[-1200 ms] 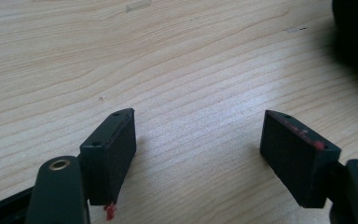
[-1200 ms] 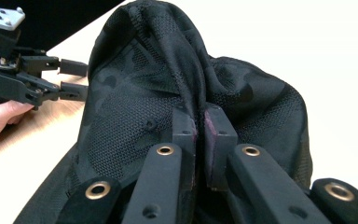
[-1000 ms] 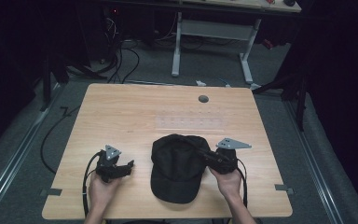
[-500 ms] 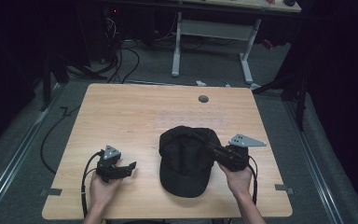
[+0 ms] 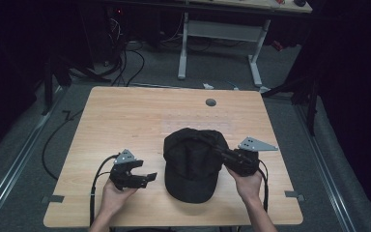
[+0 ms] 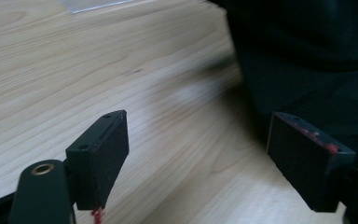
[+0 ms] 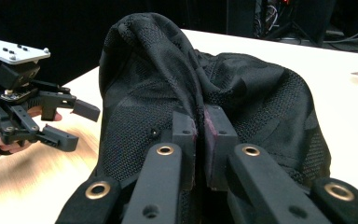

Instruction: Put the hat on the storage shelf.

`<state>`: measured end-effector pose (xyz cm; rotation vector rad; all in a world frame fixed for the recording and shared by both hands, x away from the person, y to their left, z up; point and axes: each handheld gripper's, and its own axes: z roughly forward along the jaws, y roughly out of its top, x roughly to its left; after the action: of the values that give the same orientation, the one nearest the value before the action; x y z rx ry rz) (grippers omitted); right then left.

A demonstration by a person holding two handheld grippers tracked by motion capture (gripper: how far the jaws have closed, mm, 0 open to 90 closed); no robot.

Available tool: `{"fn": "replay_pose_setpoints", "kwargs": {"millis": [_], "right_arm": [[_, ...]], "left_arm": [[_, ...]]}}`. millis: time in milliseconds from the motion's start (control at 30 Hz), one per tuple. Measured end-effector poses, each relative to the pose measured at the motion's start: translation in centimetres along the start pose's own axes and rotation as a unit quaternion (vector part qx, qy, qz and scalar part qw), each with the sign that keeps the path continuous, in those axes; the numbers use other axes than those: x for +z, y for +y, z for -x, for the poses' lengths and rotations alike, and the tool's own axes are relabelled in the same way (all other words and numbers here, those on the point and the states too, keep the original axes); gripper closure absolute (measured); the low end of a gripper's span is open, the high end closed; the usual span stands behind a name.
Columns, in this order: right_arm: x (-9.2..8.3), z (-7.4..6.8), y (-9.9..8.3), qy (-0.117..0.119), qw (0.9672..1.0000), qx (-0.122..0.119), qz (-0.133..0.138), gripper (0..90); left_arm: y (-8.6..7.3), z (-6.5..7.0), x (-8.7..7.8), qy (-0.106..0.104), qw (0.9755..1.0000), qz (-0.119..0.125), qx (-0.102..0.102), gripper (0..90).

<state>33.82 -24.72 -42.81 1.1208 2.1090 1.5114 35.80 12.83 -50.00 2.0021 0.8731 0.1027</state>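
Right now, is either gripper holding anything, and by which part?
The right gripper is shut on a pinched fold in the crown of the black mesh-fabric cap. The left gripper is open beside the cap and holds nothing.

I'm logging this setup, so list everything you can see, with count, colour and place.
cap: one, black, near middle of the table, a fold of its cloth pinched by the right claw
table: one, light wood, centre of the high view
round plug: one, grey, far part of the tabletop
tape tabs: two, grey, at the near left and near right table edges
second table's legs: white, on the floor behind
cables: several, black, on the floor, far left
left claw: one, black, jaws open, nothing between them, beside the cap
right claw: one, black, shut on the cap
hands: two, at the near edge
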Motion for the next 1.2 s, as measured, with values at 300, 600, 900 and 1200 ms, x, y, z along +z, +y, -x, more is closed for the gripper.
{"fn": "replay_pose_setpoints", "kwargs": {"millis": [300,600,900,1200], "right_arm": [[0.0,-0.4,0.8,0.015,0.9997,-0.014,0.010,84.8],[0.2,-0.8,1.5,0.031,0.9990,-0.028,0.018,84.8],[0.1,-1.0,1.9,0.056,0.9972,-0.038,0.031,84.8],[0.3,-0.8,1.8,0.056,0.9967,-0.050,0.032,84.8]], "left_arm": [[1.4,1.4,0.9,-0.050,0.9982,-0.016,0.029,19.1],[2.6,1.8,1.5,-0.092,0.9950,-0.022,0.031,18.6],[3.0,1.8,1.9,-0.129,0.9910,-0.027,0.023,23.0],[3.1,1.8,1.6,-0.158,0.9868,-0.021,0.025,39.1]]}}
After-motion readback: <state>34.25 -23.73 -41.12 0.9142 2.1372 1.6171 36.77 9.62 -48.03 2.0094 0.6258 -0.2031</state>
